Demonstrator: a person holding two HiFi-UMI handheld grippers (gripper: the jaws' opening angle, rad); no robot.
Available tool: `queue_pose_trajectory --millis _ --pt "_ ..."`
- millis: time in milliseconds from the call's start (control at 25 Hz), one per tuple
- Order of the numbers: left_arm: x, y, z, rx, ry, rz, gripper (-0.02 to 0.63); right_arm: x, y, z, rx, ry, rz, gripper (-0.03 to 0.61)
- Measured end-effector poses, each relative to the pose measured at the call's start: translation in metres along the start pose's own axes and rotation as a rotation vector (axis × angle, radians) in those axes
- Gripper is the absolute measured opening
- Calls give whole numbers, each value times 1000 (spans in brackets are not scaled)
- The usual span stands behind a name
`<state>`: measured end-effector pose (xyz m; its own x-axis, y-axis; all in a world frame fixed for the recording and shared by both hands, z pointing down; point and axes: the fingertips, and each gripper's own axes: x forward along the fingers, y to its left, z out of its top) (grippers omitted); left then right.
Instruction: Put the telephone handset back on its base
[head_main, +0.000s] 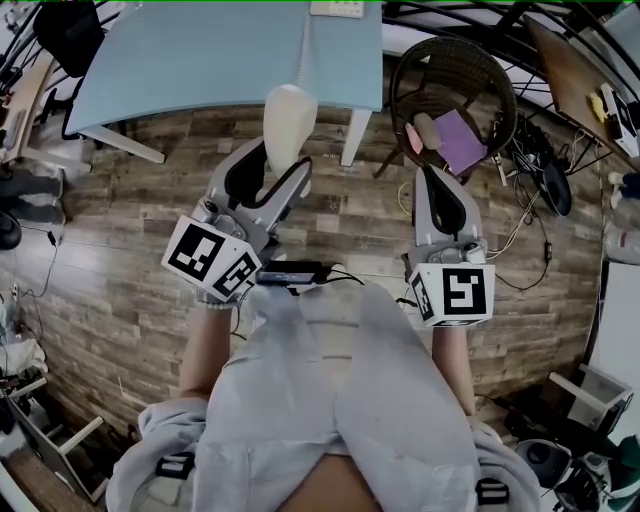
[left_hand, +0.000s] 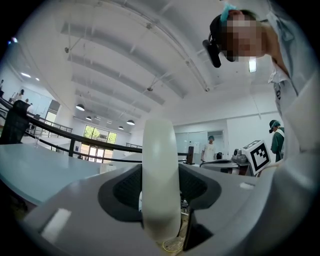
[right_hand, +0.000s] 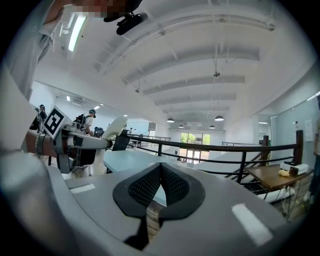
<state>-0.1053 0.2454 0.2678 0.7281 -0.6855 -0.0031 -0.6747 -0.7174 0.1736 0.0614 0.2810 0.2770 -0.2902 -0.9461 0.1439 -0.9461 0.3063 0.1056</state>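
A cream telephone handset (head_main: 288, 115) stands upright between the jaws of my left gripper (head_main: 283, 162), which is shut on it above the wooden floor, just short of the table's near edge. In the left gripper view the handset (left_hand: 160, 170) fills the gap between the black pads (left_hand: 125, 192). My right gripper (head_main: 428, 178) is level with it on the right, shut, with nothing between its jaws (right_hand: 160, 184). From the right gripper view the handset (right_hand: 113, 128) shows at the left. A small pale device (head_main: 337, 8) sits at the table's far edge; I cannot tell whether it is the base.
A light blue table (head_main: 200, 60) spans the top of the head view. A dark wicker chair (head_main: 452, 62) holding a purple cushion (head_main: 458, 140) stands right of it. Cables (head_main: 535, 170) lie on the floor at the right. Other people (left_hand: 208, 149) stand in the distance.
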Motion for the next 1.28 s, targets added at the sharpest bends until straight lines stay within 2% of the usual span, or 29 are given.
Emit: queue_pose_trajectory --millis 440,760,1280 --pt "1 -18 -2 13 -20 49 210 -11 -15 -13 27 -25 32 6" --pt "-1 -30 -5 21 -41 75 210 -18 -20 -19 2 -18 57 6" --pt "38 18 -4 1 -55 63 210 35 -35 -16 -6 -20 31 6"
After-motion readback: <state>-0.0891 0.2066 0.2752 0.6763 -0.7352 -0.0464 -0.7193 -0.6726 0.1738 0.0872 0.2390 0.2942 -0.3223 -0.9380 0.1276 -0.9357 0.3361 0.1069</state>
